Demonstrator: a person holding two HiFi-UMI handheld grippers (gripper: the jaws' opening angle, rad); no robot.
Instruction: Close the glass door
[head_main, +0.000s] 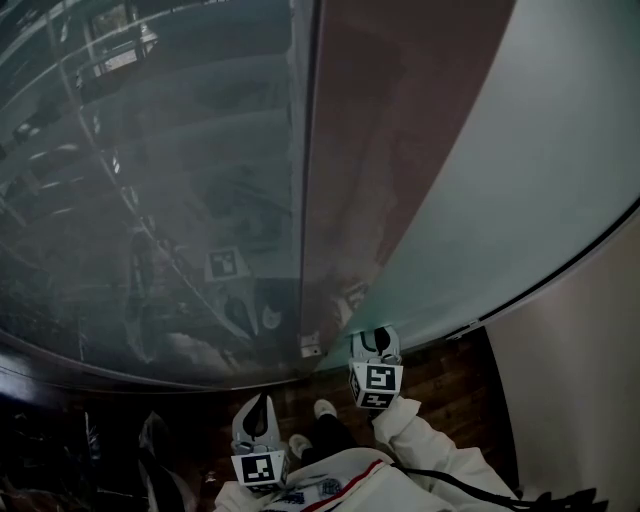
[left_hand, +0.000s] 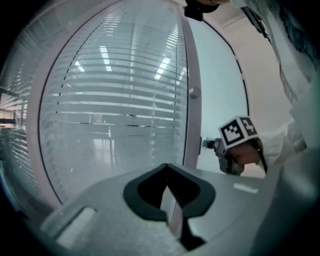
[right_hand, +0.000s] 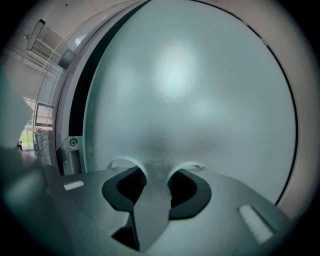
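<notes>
The frosted glass door (head_main: 520, 180) stands swung out to the right of the brown door post (head_main: 305, 200). My right gripper (head_main: 375, 342) is low down, with its tips against the pane. In the right gripper view the pane (right_hand: 190, 90) fills the picture, and the right gripper (right_hand: 152, 187) has its jaws apart with only glass showing between them. A dark gap (right_hand: 80, 95) runs along the door's left edge. My left gripper (head_main: 260, 408) hangs back from the door, empty. In its own view the left gripper (left_hand: 172, 210) has its jaws together and faces the post (left_hand: 192, 120).
A glass wall with slatted blinds (head_main: 150, 150) takes up the left side. A metal lock plate (right_hand: 70, 150) with a screw sits by the door's edge, and a small knob (left_hand: 193, 92) on the post. Dark wooden floor (head_main: 450, 380), my shoes (head_main: 325, 408) and a pale wall (head_main: 590, 380) lie below and to the right.
</notes>
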